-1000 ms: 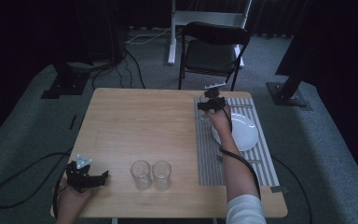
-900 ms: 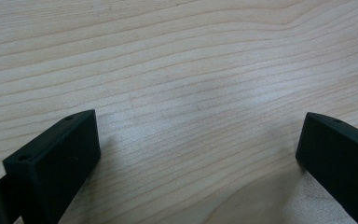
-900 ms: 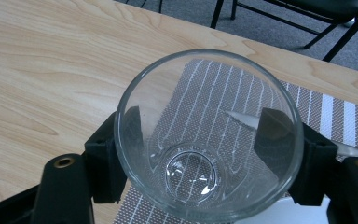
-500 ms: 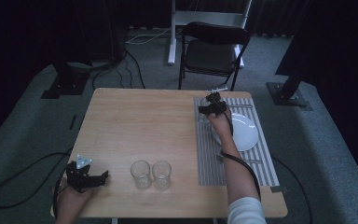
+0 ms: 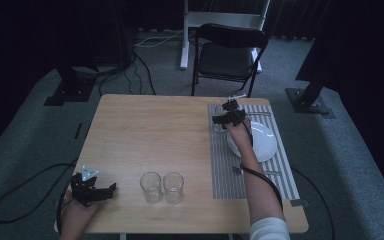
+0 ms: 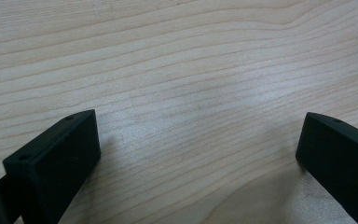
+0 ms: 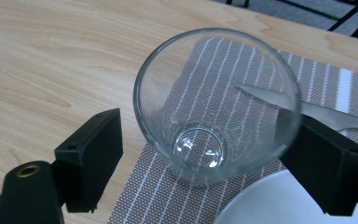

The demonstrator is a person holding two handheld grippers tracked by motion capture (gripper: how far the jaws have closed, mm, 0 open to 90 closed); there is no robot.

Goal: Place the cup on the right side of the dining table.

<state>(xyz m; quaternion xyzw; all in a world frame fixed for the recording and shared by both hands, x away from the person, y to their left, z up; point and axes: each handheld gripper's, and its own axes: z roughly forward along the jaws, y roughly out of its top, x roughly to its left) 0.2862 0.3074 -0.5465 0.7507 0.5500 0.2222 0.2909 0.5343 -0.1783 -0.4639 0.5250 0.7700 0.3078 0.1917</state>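
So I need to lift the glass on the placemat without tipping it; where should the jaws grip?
Grip the glass across its side wall, just below the rim, coming in level from the table's open side. It stands upright and tapers toward its base, so a high grip sits firmer. The right gripper already straddles it, jaws just opened, left one clear of the wall.

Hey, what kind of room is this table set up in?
Probably a lab or studio, not a home dining room: carpeted floor with trailing cables, stand bases, a folding chair behind the wooden table.
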